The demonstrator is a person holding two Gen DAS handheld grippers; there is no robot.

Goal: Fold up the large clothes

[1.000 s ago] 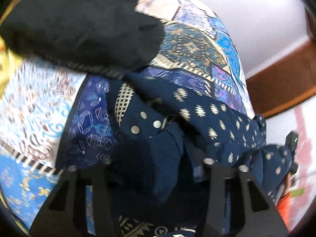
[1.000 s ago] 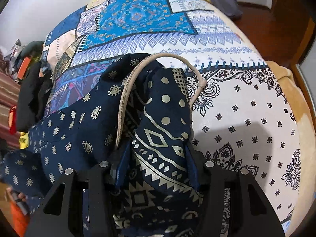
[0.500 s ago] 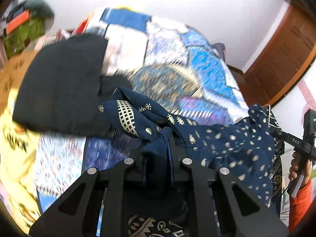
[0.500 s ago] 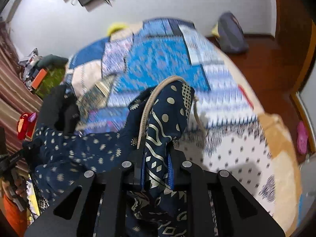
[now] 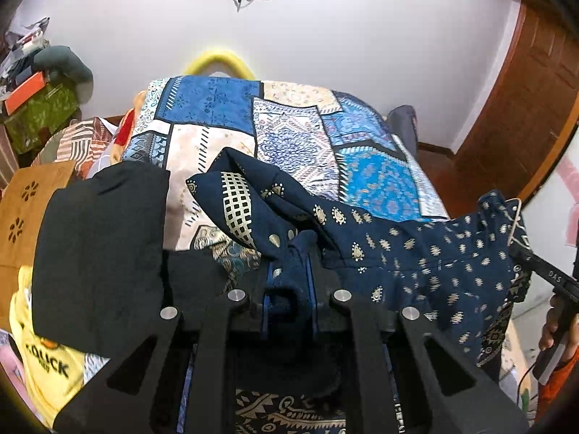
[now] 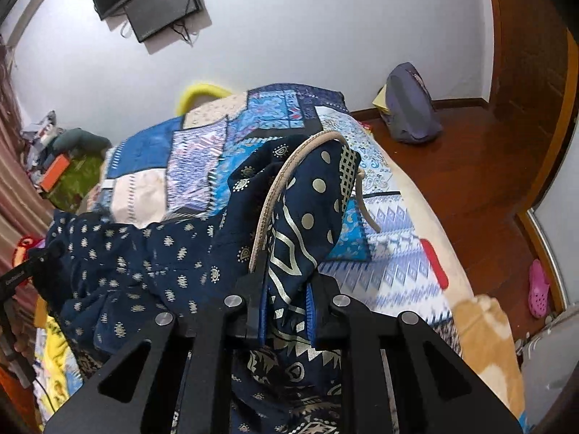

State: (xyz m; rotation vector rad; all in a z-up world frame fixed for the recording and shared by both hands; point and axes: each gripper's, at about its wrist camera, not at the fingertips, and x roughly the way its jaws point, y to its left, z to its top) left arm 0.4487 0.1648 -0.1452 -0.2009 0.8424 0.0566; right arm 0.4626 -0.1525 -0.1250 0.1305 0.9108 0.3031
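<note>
Bedroom setup, with a bed [image 5: 380, 177] under a patchwork quilt in blues and creams, white wall behind, wooden floor off to one side.

The thing being folded is a navy printed garment [image 5: 416, 253], and it's up in the air over the near end of the bed, strung between the two tools. The left hand-held gripper [image 5: 289, 282] is clenched on a bunched bit of plain navy cloth, and the right hand-held gripper [image 6: 286, 300] is clamped on a section with the bold cream zigzag and dot border. So progress-wise I'd say this is right at the start: it's picked up and being spread, but nothing looks folded yet. It's still crumpled and sagging in the middle, no clean edges lined up. It still has to be laid flat and then actually folded.

Fabric looks thin and drapey, probably something rayon-ish, with a small repeating cream motif all over and a checked patch near one edge. A beige cord [image 6: 275, 188] loops over the top by the right tool, looks like a drawstring or strap, stiffer than the cloth.

Around it: a black garment [image 5: 101, 253] lying flat to the left, something yellow [image 5: 47, 361] with lettering under that, and a grey backpack [image 6: 409, 108] on the floor.
</note>
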